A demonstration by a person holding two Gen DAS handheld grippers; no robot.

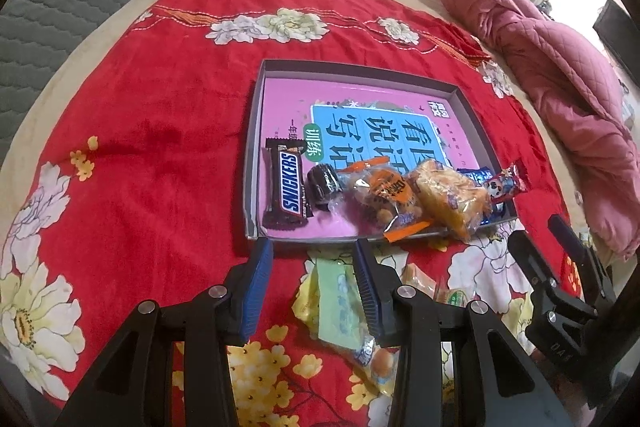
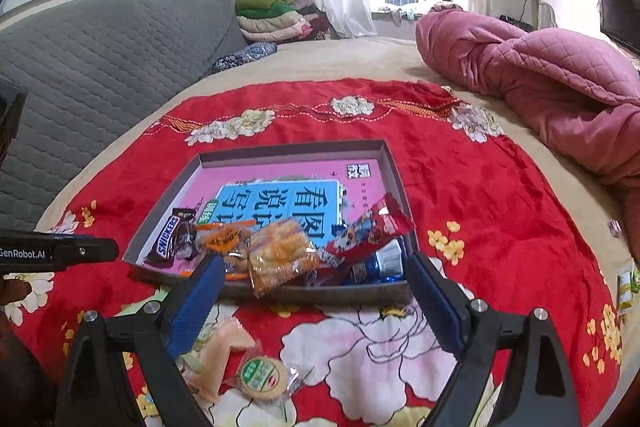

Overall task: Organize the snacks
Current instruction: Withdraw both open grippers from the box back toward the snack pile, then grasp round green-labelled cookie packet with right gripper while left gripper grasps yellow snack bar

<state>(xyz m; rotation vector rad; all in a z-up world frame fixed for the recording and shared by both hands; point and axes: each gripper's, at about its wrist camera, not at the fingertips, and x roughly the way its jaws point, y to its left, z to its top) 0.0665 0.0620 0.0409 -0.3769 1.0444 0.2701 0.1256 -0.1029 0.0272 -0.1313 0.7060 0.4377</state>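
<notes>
The shallow grey box (image 1: 476, 115) sits on the red flowered blanket (image 1: 140, 167) on the bed. It is our landmark. Along the box's near edge lie a Snickers bar (image 1: 289, 187), a small dark wrapped sweet (image 1: 324, 183), an orange-printed bag of snacks (image 1: 382, 193), a clear bag of yellow bread (image 1: 452, 197), a red-and-white packet (image 1: 506, 183) and a blue packet (image 2: 380, 261).

More snacks are still out of the box, on the blanket just in front of its near edge: a pale green packet (image 1: 338, 307), a pale orange packet (image 2: 224, 347) and a round green-label biscuit (image 2: 262, 377).

The left gripper (image 1: 314, 251) hangs over the green packet with its fingers partly spread and nothing between them. The right gripper (image 2: 316, 267) has its fingers spread wide, also holding nothing, and points at the box's near edge.

These leftover snacks look light and thin. Their wrappers are shiny, so they may slip and crinkle. The biscuit could crack if squeezed hard. I think the best place to hold the green packet is across its flat middle, or by the crimped end, with a gentle pinch. The soft blanket may bunch up under the fingers, so come down slowly.
</notes>
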